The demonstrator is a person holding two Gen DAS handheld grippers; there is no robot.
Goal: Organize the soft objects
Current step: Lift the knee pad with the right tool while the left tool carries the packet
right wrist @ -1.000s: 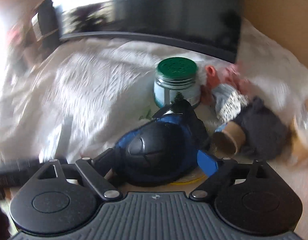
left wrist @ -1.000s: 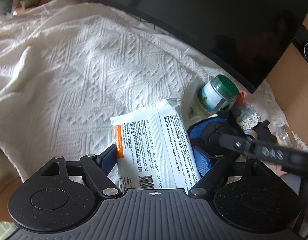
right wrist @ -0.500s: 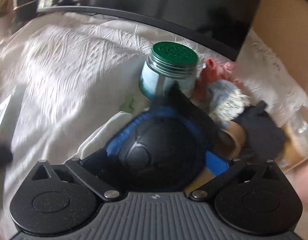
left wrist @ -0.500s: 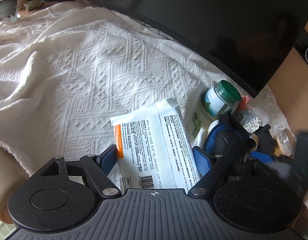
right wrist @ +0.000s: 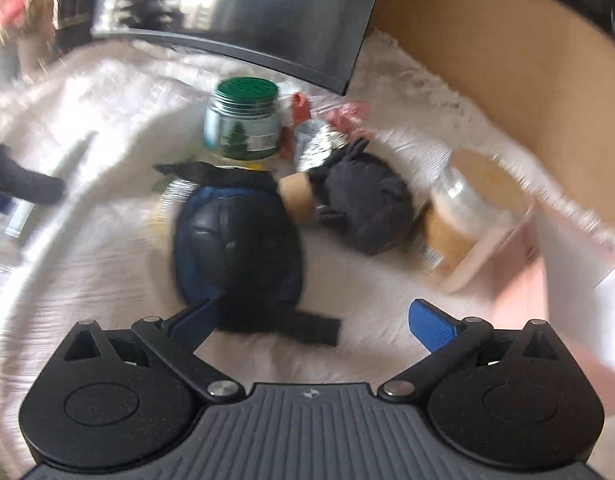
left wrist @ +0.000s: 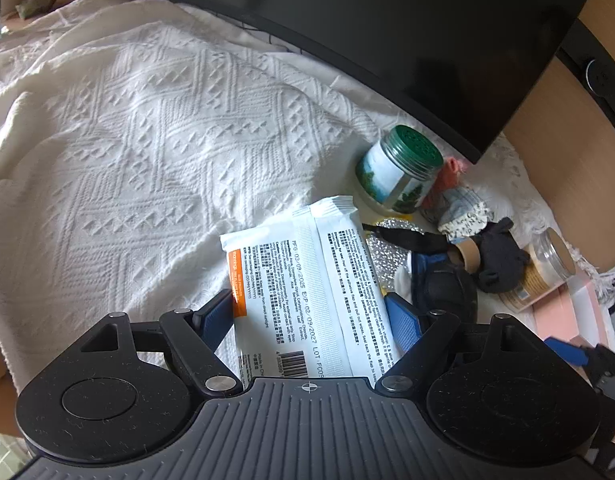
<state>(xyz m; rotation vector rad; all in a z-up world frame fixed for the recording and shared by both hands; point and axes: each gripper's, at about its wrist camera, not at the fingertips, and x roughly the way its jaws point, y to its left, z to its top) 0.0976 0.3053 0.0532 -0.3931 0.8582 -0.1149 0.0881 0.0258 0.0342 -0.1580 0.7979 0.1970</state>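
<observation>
My left gripper [left wrist: 312, 316] is shut on a white wet-wipes pack [left wrist: 303, 284] with black print and an orange stripe, held over the white knitted cloth [left wrist: 147, 152]. My right gripper [right wrist: 311, 324] is open and empty. A black and blue knee pad [right wrist: 237, 248] lies on the cloth just ahead of its left finger, with its strap [right wrist: 307, 330] between the fingers. The knee pad also shows in the left wrist view [left wrist: 443, 288]. A dark soft toy [right wrist: 363, 208] and a small fabric doll [right wrist: 319, 140] lie behind it.
A green-lidded glass jar [right wrist: 243, 120] stands behind the knee pad. A cardboard tape roll [right wrist: 295, 196] and a clear plastic jar [right wrist: 455, 204] lie to the right. A black monitor [left wrist: 387, 28] and a brown wall [right wrist: 507, 60] close the back.
My right gripper has let go of the knee pad, opened and drawn back to the right. The knee pad now lies on the cloth. My left gripper still holds the wipes pack.
</observation>
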